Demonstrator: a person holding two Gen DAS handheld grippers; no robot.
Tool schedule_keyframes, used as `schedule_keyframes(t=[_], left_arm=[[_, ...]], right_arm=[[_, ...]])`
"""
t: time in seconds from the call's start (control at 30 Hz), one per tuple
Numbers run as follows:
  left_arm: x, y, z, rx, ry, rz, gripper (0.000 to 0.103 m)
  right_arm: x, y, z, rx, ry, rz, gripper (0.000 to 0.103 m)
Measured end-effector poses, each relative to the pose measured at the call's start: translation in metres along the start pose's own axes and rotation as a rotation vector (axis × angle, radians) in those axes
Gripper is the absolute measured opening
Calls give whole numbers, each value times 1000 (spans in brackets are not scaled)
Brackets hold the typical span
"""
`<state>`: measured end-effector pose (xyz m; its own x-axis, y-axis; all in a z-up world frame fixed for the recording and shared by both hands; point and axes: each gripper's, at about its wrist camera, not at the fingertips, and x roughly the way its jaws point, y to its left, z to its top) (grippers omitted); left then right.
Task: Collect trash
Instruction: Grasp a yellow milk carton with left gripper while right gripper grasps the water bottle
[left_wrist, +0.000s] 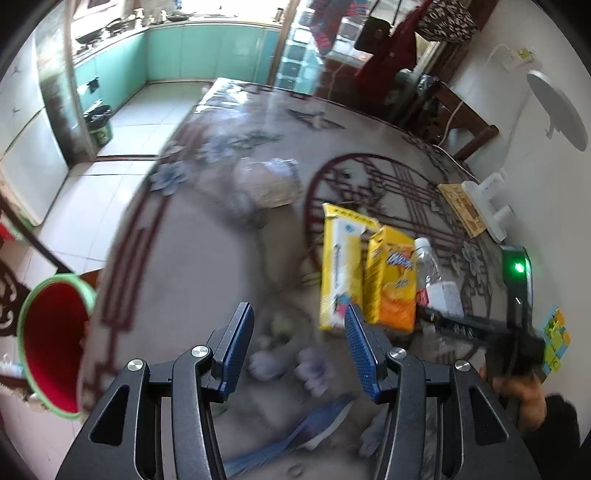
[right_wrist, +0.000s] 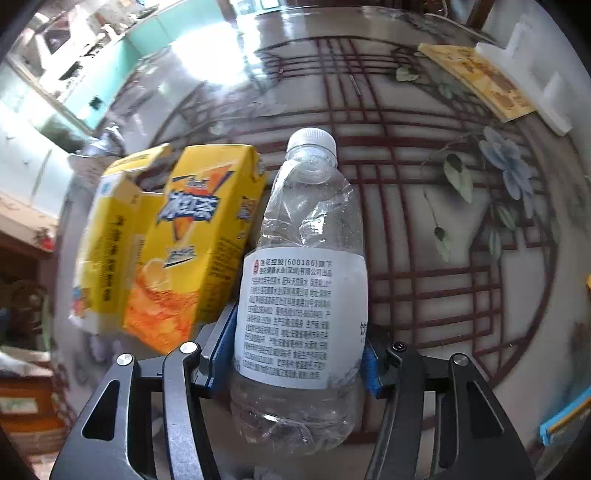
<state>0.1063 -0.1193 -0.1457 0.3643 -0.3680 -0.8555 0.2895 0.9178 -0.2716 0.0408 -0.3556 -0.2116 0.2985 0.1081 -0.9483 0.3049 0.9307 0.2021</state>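
1. The right gripper (right_wrist: 297, 354) has its blue pads on either side of the label of a crumpled clear water bottle (right_wrist: 303, 266), and they look closed against it; the bottle lies on the glass-topped table (right_wrist: 424, 229).
2. Just left of the bottle lies a yellow iced-tea carton (right_wrist: 192, 236), touching or nearly touching it, and left of that an opened yellow box (right_wrist: 107, 243).
3. The left gripper (left_wrist: 295, 347) hangs with jaws apart and nothing between them, over bare table left of the bottle.
4. A red bin with a green rim (left_wrist: 51, 343) stands past the table edge, well left of the bottle; likely the trash goes there.
5. Progress seems early: no visible piece is in the bin, though its bottom is hidden. The bottle, carton and box are all left to move.
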Motion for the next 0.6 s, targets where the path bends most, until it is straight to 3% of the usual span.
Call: schedule_keyframes(t=[0.23, 0.37, 0.6], left_arm=[[53, -36, 26, 38, 83, -49, 50], [80, -43, 32, 50, 110, 30, 50], [123, -46, 26, 54, 189, 23, 50]], right_arm=[[-15, -39, -14, 108, -2, 103, 55], [-22, -52, -12, 126, -13, 101, 55], [-42, -50, -14, 108, -71, 86, 55]])
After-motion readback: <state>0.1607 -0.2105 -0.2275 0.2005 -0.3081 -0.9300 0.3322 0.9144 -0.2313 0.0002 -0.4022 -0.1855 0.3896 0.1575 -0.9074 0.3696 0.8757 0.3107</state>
